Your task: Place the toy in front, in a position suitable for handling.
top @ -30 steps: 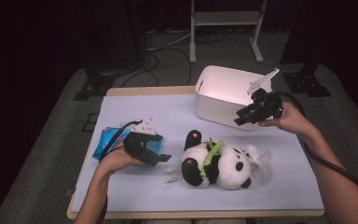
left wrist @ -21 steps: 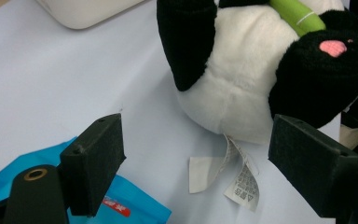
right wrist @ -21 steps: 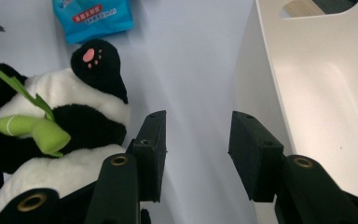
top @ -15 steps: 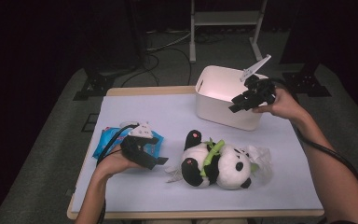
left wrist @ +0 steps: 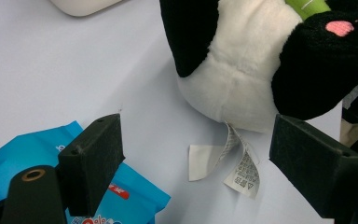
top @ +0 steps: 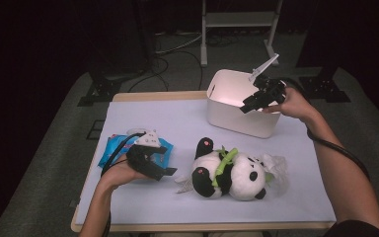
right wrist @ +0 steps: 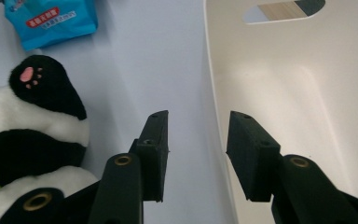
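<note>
The right tongs [top: 245, 106] straddle the white bin's [top: 237, 118] near wall, jaws just narrowing, not yet pinching. The left tongs [top: 170, 173] gape empty beside the black-and-white plush panda [top: 229, 173] lying mid-tabletop.

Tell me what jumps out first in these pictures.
A plush panda lies on its back mid-table, black paws up. Behind it stands a white bin, with the right gripper straddling its near wall, jaws having just been closing, nothing gripped. The left gripper rests open beside a blue packet.

No legible text (labels too blurred).
</note>
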Demonstrator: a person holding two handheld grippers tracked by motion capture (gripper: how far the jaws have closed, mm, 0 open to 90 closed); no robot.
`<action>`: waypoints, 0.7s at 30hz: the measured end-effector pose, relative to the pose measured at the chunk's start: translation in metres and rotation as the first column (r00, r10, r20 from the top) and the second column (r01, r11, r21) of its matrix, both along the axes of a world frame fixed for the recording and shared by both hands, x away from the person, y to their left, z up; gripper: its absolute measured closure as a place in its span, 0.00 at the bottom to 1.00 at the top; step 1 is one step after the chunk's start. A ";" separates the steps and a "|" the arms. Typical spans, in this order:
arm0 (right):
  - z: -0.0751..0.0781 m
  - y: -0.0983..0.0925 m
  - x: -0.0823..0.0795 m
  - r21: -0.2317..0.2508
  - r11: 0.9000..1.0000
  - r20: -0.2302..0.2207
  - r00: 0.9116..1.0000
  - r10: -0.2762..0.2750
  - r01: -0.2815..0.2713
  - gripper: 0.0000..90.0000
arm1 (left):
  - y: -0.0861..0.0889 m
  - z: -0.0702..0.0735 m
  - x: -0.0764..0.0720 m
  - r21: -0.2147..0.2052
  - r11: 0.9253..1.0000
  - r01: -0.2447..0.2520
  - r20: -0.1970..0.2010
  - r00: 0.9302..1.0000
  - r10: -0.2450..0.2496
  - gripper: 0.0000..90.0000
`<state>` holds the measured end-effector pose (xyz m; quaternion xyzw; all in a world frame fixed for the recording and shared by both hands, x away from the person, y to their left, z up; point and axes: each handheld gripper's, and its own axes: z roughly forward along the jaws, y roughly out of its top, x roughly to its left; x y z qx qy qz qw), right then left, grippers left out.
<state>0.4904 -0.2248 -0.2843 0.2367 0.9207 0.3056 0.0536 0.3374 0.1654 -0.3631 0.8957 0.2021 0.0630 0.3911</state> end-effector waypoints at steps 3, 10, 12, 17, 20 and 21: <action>-0.004 0.004 0.006 -0.012 1.000 -0.003 1.000 0.002 -0.002 0.67 | 0.000 0.000 0.000 -0.003 1.000 -0.002 -0.005 1.000 0.002 0.18; -0.013 0.014 0.014 -0.049 0.999 -0.011 1.000 0.011 -0.011 0.76 | 0.002 -0.001 0.001 -0.003 1.000 -0.004 -0.006 1.000 0.003 0.18; -0.016 0.017 0.016 -0.062 0.998 -0.011 1.000 0.016 -0.017 0.77 | 0.002 -0.001 0.000 -0.003 1.000 -0.002 -0.007 1.000 0.002 0.18; -0.021 0.023 0.019 -0.081 0.997 -0.017 1.000 0.016 -0.018 0.87 | 0.003 -0.001 0.000 -0.004 1.000 -0.005 -0.007 1.000 0.005 0.18; -0.023 0.024 0.022 -0.083 0.997 -0.017 1.000 0.005 -0.006 0.93 | 0.004 -0.002 0.000 -0.006 1.000 -0.009 -0.011 1.000 0.009 0.18; -0.023 0.024 0.022 -0.083 0.997 -0.017 1.000 0.005 -0.006 0.93 | 0.004 -0.002 0.000 -0.006 1.000 -0.009 -0.011 1.000 0.009 0.18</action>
